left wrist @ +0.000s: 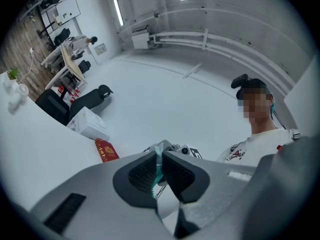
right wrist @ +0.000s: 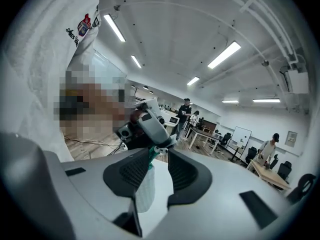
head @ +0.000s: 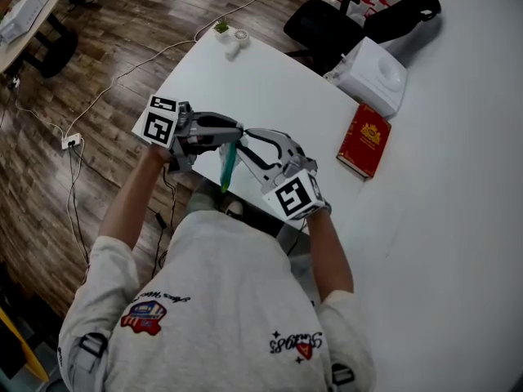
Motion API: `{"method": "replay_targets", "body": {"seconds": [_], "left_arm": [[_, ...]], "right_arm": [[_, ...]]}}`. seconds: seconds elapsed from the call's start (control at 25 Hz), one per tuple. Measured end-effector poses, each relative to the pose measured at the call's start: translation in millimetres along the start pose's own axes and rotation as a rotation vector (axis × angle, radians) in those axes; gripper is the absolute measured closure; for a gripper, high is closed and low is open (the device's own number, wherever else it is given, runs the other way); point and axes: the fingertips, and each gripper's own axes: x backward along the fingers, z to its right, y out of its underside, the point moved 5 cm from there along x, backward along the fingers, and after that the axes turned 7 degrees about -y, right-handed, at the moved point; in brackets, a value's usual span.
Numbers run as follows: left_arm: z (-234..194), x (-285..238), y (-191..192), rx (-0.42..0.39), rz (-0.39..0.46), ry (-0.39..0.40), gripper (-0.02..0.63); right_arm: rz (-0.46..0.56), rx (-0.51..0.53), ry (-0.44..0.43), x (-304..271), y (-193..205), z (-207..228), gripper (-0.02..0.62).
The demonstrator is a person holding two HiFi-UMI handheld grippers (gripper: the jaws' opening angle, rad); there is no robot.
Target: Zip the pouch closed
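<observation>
Hanging long axis downward below the left gripper (left wrist: 159, 165), whose jaws pinch its top edge, the teal pouch (head: 228, 163) is held in the air. The right gripper (right wrist: 159, 168) sits just beside the left gripper, jaws apart around that edge, apparently not pressing.

A white table (head: 270, 88) on wood floor (head: 122, 23) (ceiling strip lights (right wrist: 223, 54) lit).

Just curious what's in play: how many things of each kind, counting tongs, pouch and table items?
Tongs: 2 (left tongs, right tongs)
Teal pouch: 1
Red book: 1
White box: 1
Small plant: 1
Small white object: 1
Total: 7
</observation>
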Motion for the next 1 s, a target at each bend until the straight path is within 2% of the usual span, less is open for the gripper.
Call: {"method": "replay_targets", "body": {"seconds": [0.04, 0.08, 0.12, 0.4, 0.56, 1.0], "left_arm": [[-1.0, 1.5, 0.6, 0.002, 0.006, -0.005, 0.575], [-2.0, 3.0, 0.7, 0.006, 0.014, -0.009, 0.575], [-3.0, 4.2, 0.6, 0.008, 0.022, -0.014, 0.575], [-5.3, 9.5, 3.1, 0.003, 0.016, -0.045, 0.575], [-6.7, 9.2, 3.2, 0.001, 0.027, -0.052, 0.575], [-5.2, 20.2, 0.2, -0.082, 0.106, -0.126, 0.574]], "right_arm": [[-0.010, 0.004, 0.002, 0.8, 0.8, 0.3, 0.486], [-0.022, 0.014, 0.002, 1.8, 1.7, 0.6, 0.569], [-0.033, 0.025, 0.000, 1.9, 2.9, 0.3, 0.583], [-0.052, 0.077, 0.038, -7.1, 3.9, -0.8, 0.577], [-0.054, 0.097, 0.021, -11.7, 4.2, -3.0, 0.572], [-0.036, 0.075, 0.032, -16.8, -0.3, 0.3, 0.591]]}}
